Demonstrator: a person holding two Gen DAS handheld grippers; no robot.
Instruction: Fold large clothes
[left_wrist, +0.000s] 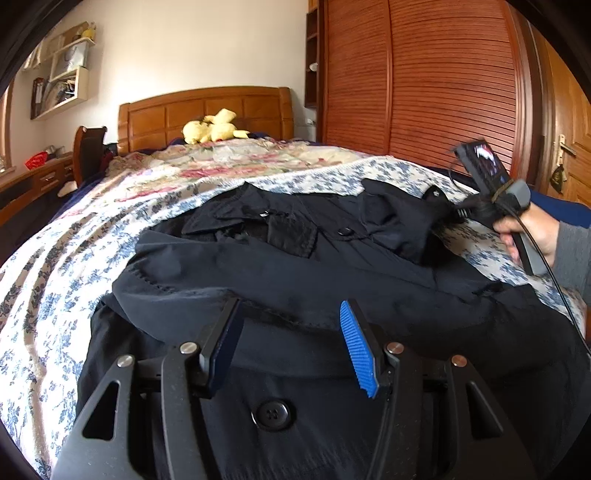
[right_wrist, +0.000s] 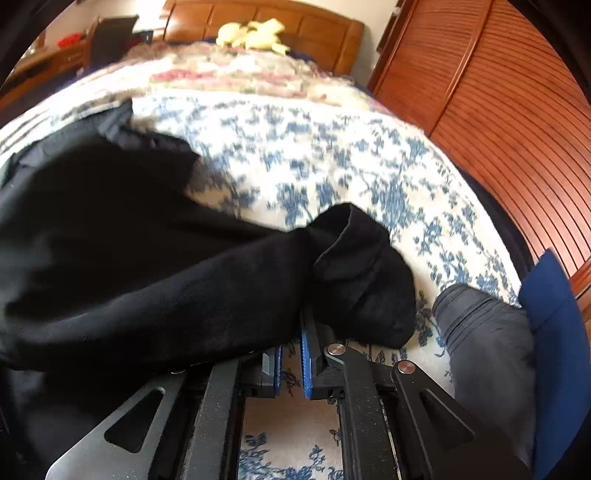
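Left wrist view shows a large black coat spread across a bed covered in a blue-flowered quilt, its collar toward the headboard and a big button near the lens. The left hand-held gripper hovers over the lower front with its jaws spread and nothing between them. The right hand-held gripper has its jaws pressed together on the coat's sleeve near the cuff, the dark cloth draping over the left finger in the right wrist view. The coat looks soft and limp, fairly heavy for cloth, likely to sag and drag on the quilt; it is probably best taken at seams, cuffs or hem edges, where the layers bunch thick enough to pinch. A yellow plush toy sits well apart at the headboard, and a wooden wardrobe stands close along the far side of the bed. A grey sleeve lies just beside the cuff.
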